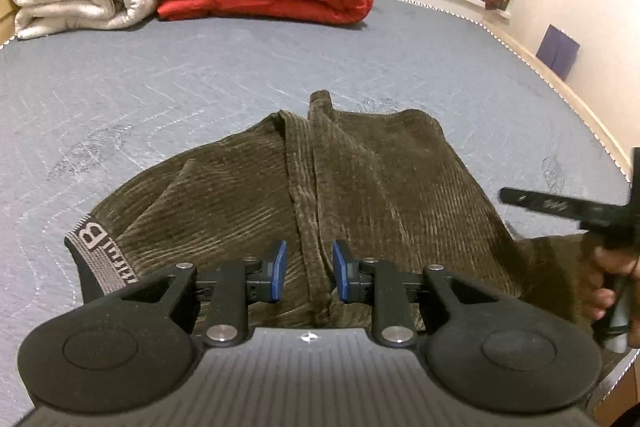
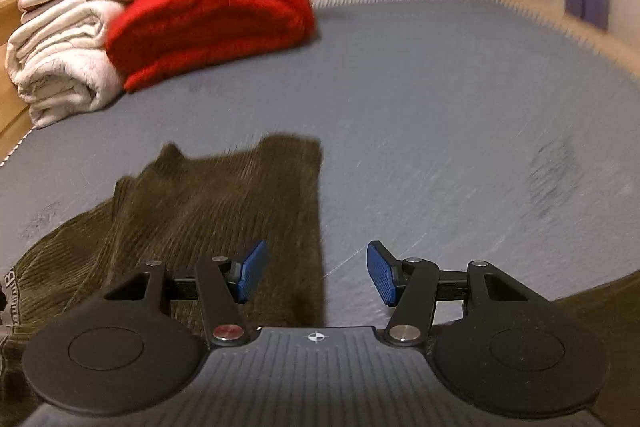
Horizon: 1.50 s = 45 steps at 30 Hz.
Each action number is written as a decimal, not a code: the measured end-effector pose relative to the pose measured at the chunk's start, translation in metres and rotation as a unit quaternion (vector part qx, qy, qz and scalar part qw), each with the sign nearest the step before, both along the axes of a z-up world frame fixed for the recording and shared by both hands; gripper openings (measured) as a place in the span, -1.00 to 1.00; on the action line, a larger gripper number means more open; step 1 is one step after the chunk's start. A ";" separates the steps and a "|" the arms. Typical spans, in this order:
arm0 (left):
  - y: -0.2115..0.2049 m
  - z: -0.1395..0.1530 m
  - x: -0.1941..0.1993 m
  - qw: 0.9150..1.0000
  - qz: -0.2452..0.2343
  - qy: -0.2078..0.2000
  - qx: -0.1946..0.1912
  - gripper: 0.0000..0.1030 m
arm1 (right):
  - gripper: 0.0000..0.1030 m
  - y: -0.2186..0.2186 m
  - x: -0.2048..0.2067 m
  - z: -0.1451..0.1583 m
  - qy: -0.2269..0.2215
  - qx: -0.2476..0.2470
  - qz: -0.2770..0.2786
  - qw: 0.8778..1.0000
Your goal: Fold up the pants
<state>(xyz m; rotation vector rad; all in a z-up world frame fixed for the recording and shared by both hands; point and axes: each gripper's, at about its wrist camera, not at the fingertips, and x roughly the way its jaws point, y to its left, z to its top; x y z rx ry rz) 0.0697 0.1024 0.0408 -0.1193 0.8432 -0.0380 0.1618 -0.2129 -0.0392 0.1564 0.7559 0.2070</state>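
Two tools (image 1: 308,271) (image 2: 316,273) working: left pinching pants (image 1: 360,167) fold ridge, right gaping empty above bed (image 2: 440,107); best lifting evenly, keeping seams aligned.

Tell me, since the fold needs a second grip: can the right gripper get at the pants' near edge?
Probably yes: the right gripper stands open over the pants edge, nothing between.

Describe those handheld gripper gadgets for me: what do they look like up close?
Each is matte black plastic. The left gripper and right gripper both have two blue ribbed pads on jointed black linkages with silver screw heads, two round disc-shaped housings, a ridged grey base and a small white crosshair mark.
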 end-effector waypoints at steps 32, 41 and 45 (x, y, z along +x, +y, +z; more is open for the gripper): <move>-0.023 -0.002 0.012 0.999 -0.003 0.015 -0.043 -0.24 | -0.84 0.051 -0.070 0.017 -0.033 0.112 0.376 0.919; -0.027 -0.007 0.015 0.998 -0.010 0.024 -0.051 -0.09 | -0.81 0.067 -0.087 0.014 0.004 0.081 0.431 0.899; -0.025 -0.007 0.016 0.998 -0.005 0.024 -0.050 0.00 | -0.52 0.049 -0.071 0.020 0.011 0.132 0.377 0.917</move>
